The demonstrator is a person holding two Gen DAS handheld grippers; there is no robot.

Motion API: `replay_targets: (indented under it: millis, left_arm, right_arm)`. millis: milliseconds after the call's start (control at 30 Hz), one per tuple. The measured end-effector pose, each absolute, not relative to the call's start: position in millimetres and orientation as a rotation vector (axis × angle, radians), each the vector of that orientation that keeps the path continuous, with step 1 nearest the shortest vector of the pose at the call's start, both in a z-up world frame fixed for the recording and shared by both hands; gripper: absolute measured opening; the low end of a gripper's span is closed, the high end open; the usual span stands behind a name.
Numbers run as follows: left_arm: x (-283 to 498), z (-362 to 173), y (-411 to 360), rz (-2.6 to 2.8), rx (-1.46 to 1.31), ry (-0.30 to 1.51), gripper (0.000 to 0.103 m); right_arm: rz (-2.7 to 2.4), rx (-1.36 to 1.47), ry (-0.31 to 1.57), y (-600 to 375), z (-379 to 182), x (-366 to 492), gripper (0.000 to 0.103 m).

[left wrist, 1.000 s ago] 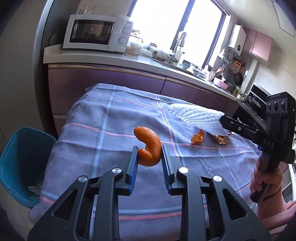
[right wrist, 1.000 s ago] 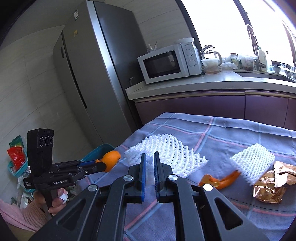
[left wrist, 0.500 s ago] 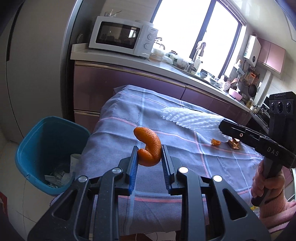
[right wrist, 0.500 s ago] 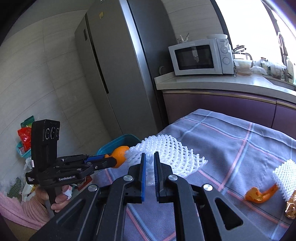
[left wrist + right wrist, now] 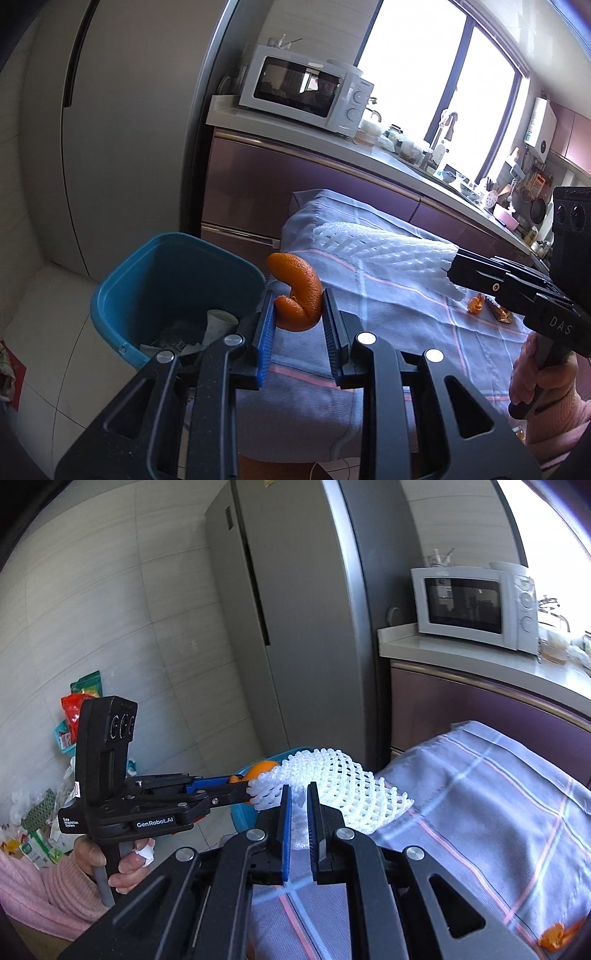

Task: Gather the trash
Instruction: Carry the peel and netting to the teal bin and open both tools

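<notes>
My left gripper (image 5: pixel 298 301) is shut on a curled orange peel (image 5: pixel 297 291) and holds it in the air at the table's left end, just right of the rim of the blue trash bin (image 5: pixel 122 284), which stands on the floor with paper scraps inside. My right gripper (image 5: pixel 298 794) is shut on a white foam fruit net (image 5: pixel 332 790) and holds it above the table's left end; the net also shows in the left wrist view (image 5: pixel 384 251). The left gripper (image 5: pixel 242 794) with the peel shows in the right wrist view, in front of the bin (image 5: pixel 242 818).
The table carries a lilac checked cloth (image 5: pixel 406 306). A small orange peel piece (image 5: pixel 474 303) and a gold wrapper (image 5: pixel 500 314) lie on it at the right; the peel piece also shows in the right wrist view (image 5: pixel 556 936). A fridge (image 5: pixel 295 627) and a counter with a microwave (image 5: pixel 303 88) stand behind. Packets lie on the floor (image 5: pixel 33 834).
Both grippers have moved left, from over the table to its left end, still holding the peel and the net. The bin has come close under the left gripper.
</notes>
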State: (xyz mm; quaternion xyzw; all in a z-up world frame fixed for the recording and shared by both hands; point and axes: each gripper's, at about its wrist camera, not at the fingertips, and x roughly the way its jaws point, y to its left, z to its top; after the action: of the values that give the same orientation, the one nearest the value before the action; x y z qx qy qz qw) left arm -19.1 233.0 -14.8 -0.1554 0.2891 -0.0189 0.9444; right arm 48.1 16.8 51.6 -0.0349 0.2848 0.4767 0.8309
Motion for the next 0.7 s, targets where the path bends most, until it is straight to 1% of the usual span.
replay_targets:
  millis: [433,700]
  left_arm:
    - [-22,-33,291,0.083,-0.382,0.6,0.025]
    - [-8,-49,309,0.125,-0.401,0.631,0.025]
  right_arm:
    - [1.107,-0.157,0.645,87,40,53,0.007]
    - [1.132,-0.167,0.72,121,24,72,0.007]
